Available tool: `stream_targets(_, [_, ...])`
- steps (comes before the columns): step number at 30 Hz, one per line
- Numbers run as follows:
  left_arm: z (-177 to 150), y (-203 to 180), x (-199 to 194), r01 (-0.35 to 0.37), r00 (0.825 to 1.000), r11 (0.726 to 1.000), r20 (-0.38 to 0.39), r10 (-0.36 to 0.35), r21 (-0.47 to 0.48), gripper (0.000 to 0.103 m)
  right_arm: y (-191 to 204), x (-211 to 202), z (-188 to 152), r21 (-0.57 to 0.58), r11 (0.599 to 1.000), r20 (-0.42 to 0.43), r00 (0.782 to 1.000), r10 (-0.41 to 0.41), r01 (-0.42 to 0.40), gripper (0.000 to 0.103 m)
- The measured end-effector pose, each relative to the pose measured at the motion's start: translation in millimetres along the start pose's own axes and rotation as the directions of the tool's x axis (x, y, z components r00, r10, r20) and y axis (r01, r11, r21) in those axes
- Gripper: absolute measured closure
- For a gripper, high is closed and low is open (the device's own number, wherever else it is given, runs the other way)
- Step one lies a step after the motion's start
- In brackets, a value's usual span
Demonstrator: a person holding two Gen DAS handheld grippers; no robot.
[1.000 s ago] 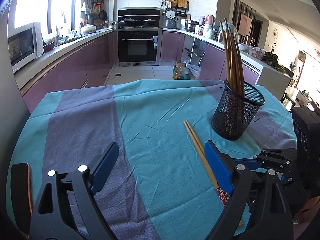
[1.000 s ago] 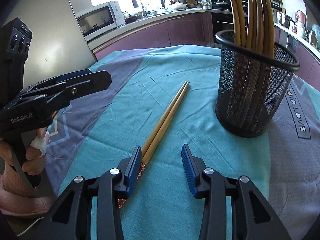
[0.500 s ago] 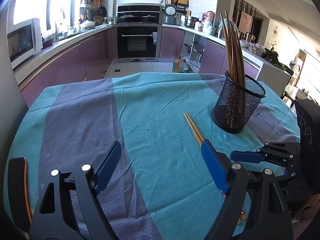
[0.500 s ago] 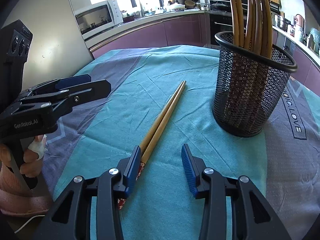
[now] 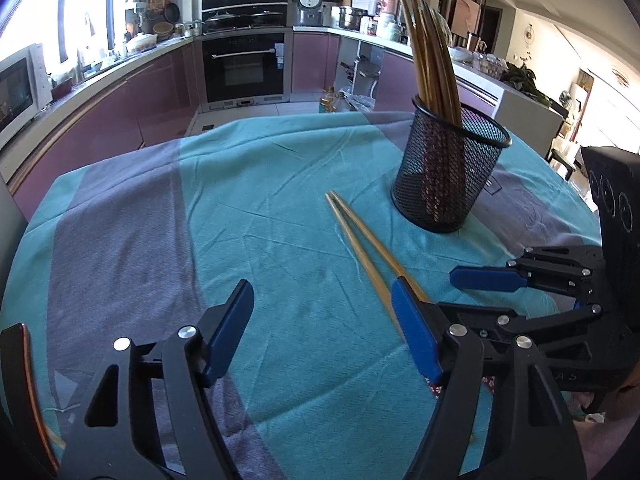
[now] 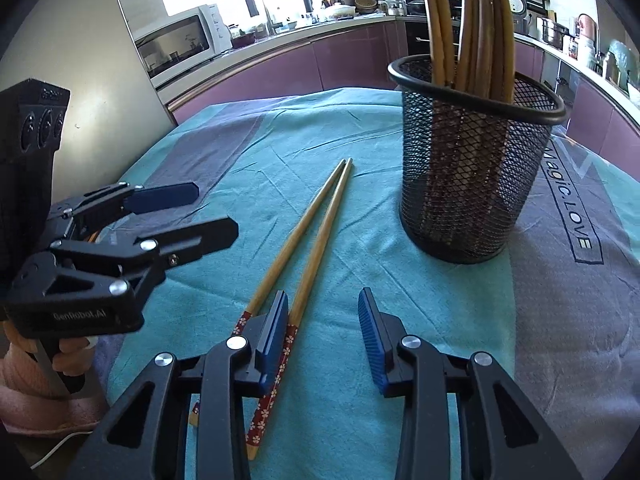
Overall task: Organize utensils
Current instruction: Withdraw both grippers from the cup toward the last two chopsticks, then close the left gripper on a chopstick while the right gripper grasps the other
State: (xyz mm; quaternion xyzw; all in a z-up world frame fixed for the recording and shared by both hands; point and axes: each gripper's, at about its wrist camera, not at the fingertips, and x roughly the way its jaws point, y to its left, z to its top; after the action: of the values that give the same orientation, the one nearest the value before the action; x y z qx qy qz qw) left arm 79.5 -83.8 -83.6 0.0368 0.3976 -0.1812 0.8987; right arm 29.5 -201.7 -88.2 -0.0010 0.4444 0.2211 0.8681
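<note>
two wooden chopsticks [image 6: 308, 240] with red flowered ends lie on the creased teal cloth [image 6: 248, 152], beside a round black mesh cup [image 6: 468, 176] of upright sticks. right claw [image 6: 324, 316] gapes over their ends, gripping nothing; left claw [image 5: 320, 312] gapes too, empty.

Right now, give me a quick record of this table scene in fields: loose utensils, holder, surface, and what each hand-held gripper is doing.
loose utensils: two chopsticks lying side by side on the cloth, tips close together, pointing away from the right camera
holder: black mesh cup standing upright, several chopsticks standing in it
surface: teal and purple tablecloth
left hand-held gripper: open, holding nothing
right hand-held gripper: open, its left finger over the patterned ends of the two chopsticks, nothing gripped
</note>
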Motion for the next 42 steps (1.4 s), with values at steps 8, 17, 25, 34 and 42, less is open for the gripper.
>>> stream_targets(8, [-2.3,-13.6,20.8,0.049,0.997,0.998,-0.068,-0.046,0.033,0.047,-7.6,-1.9,-0.9,0.017,1.0,0.003,1.0,0.0,0.0,0.069])
stream_targets(17, [-3.8,-23.1,34.6,0.059,0.993,0.997,-0.107,-0.054,0.047,0.057,-5.8,-0.4,-0.4,0.01,1.0,0.004,1.0,-0.005,0.005,0.069])
stream_targets(25, [-4.3,-20.6,32.2,0.072,0.99,0.997,-0.121,-0.067,0.033,0.073,-1.5,7.6,8.1,-0.01,1.0,0.003,1.0,-0.026,0.026,0.07])
stream_targets(34, [1.1,-17.6,36.0,0.068,0.989,0.998,-0.132,-0.065,0.017,0.069,1.2,16.6,18.2,-0.031,0.999,0.002,0.999,-0.043,0.043,0.074])
stream_targets(42, [8.2,-18.4,43.2,0.069,0.988,0.998,-0.14,-0.066,0.012,0.075,0.1,21.8,23.4,-0.034,0.998,0.004,0.999,-0.054,0.054,0.079])
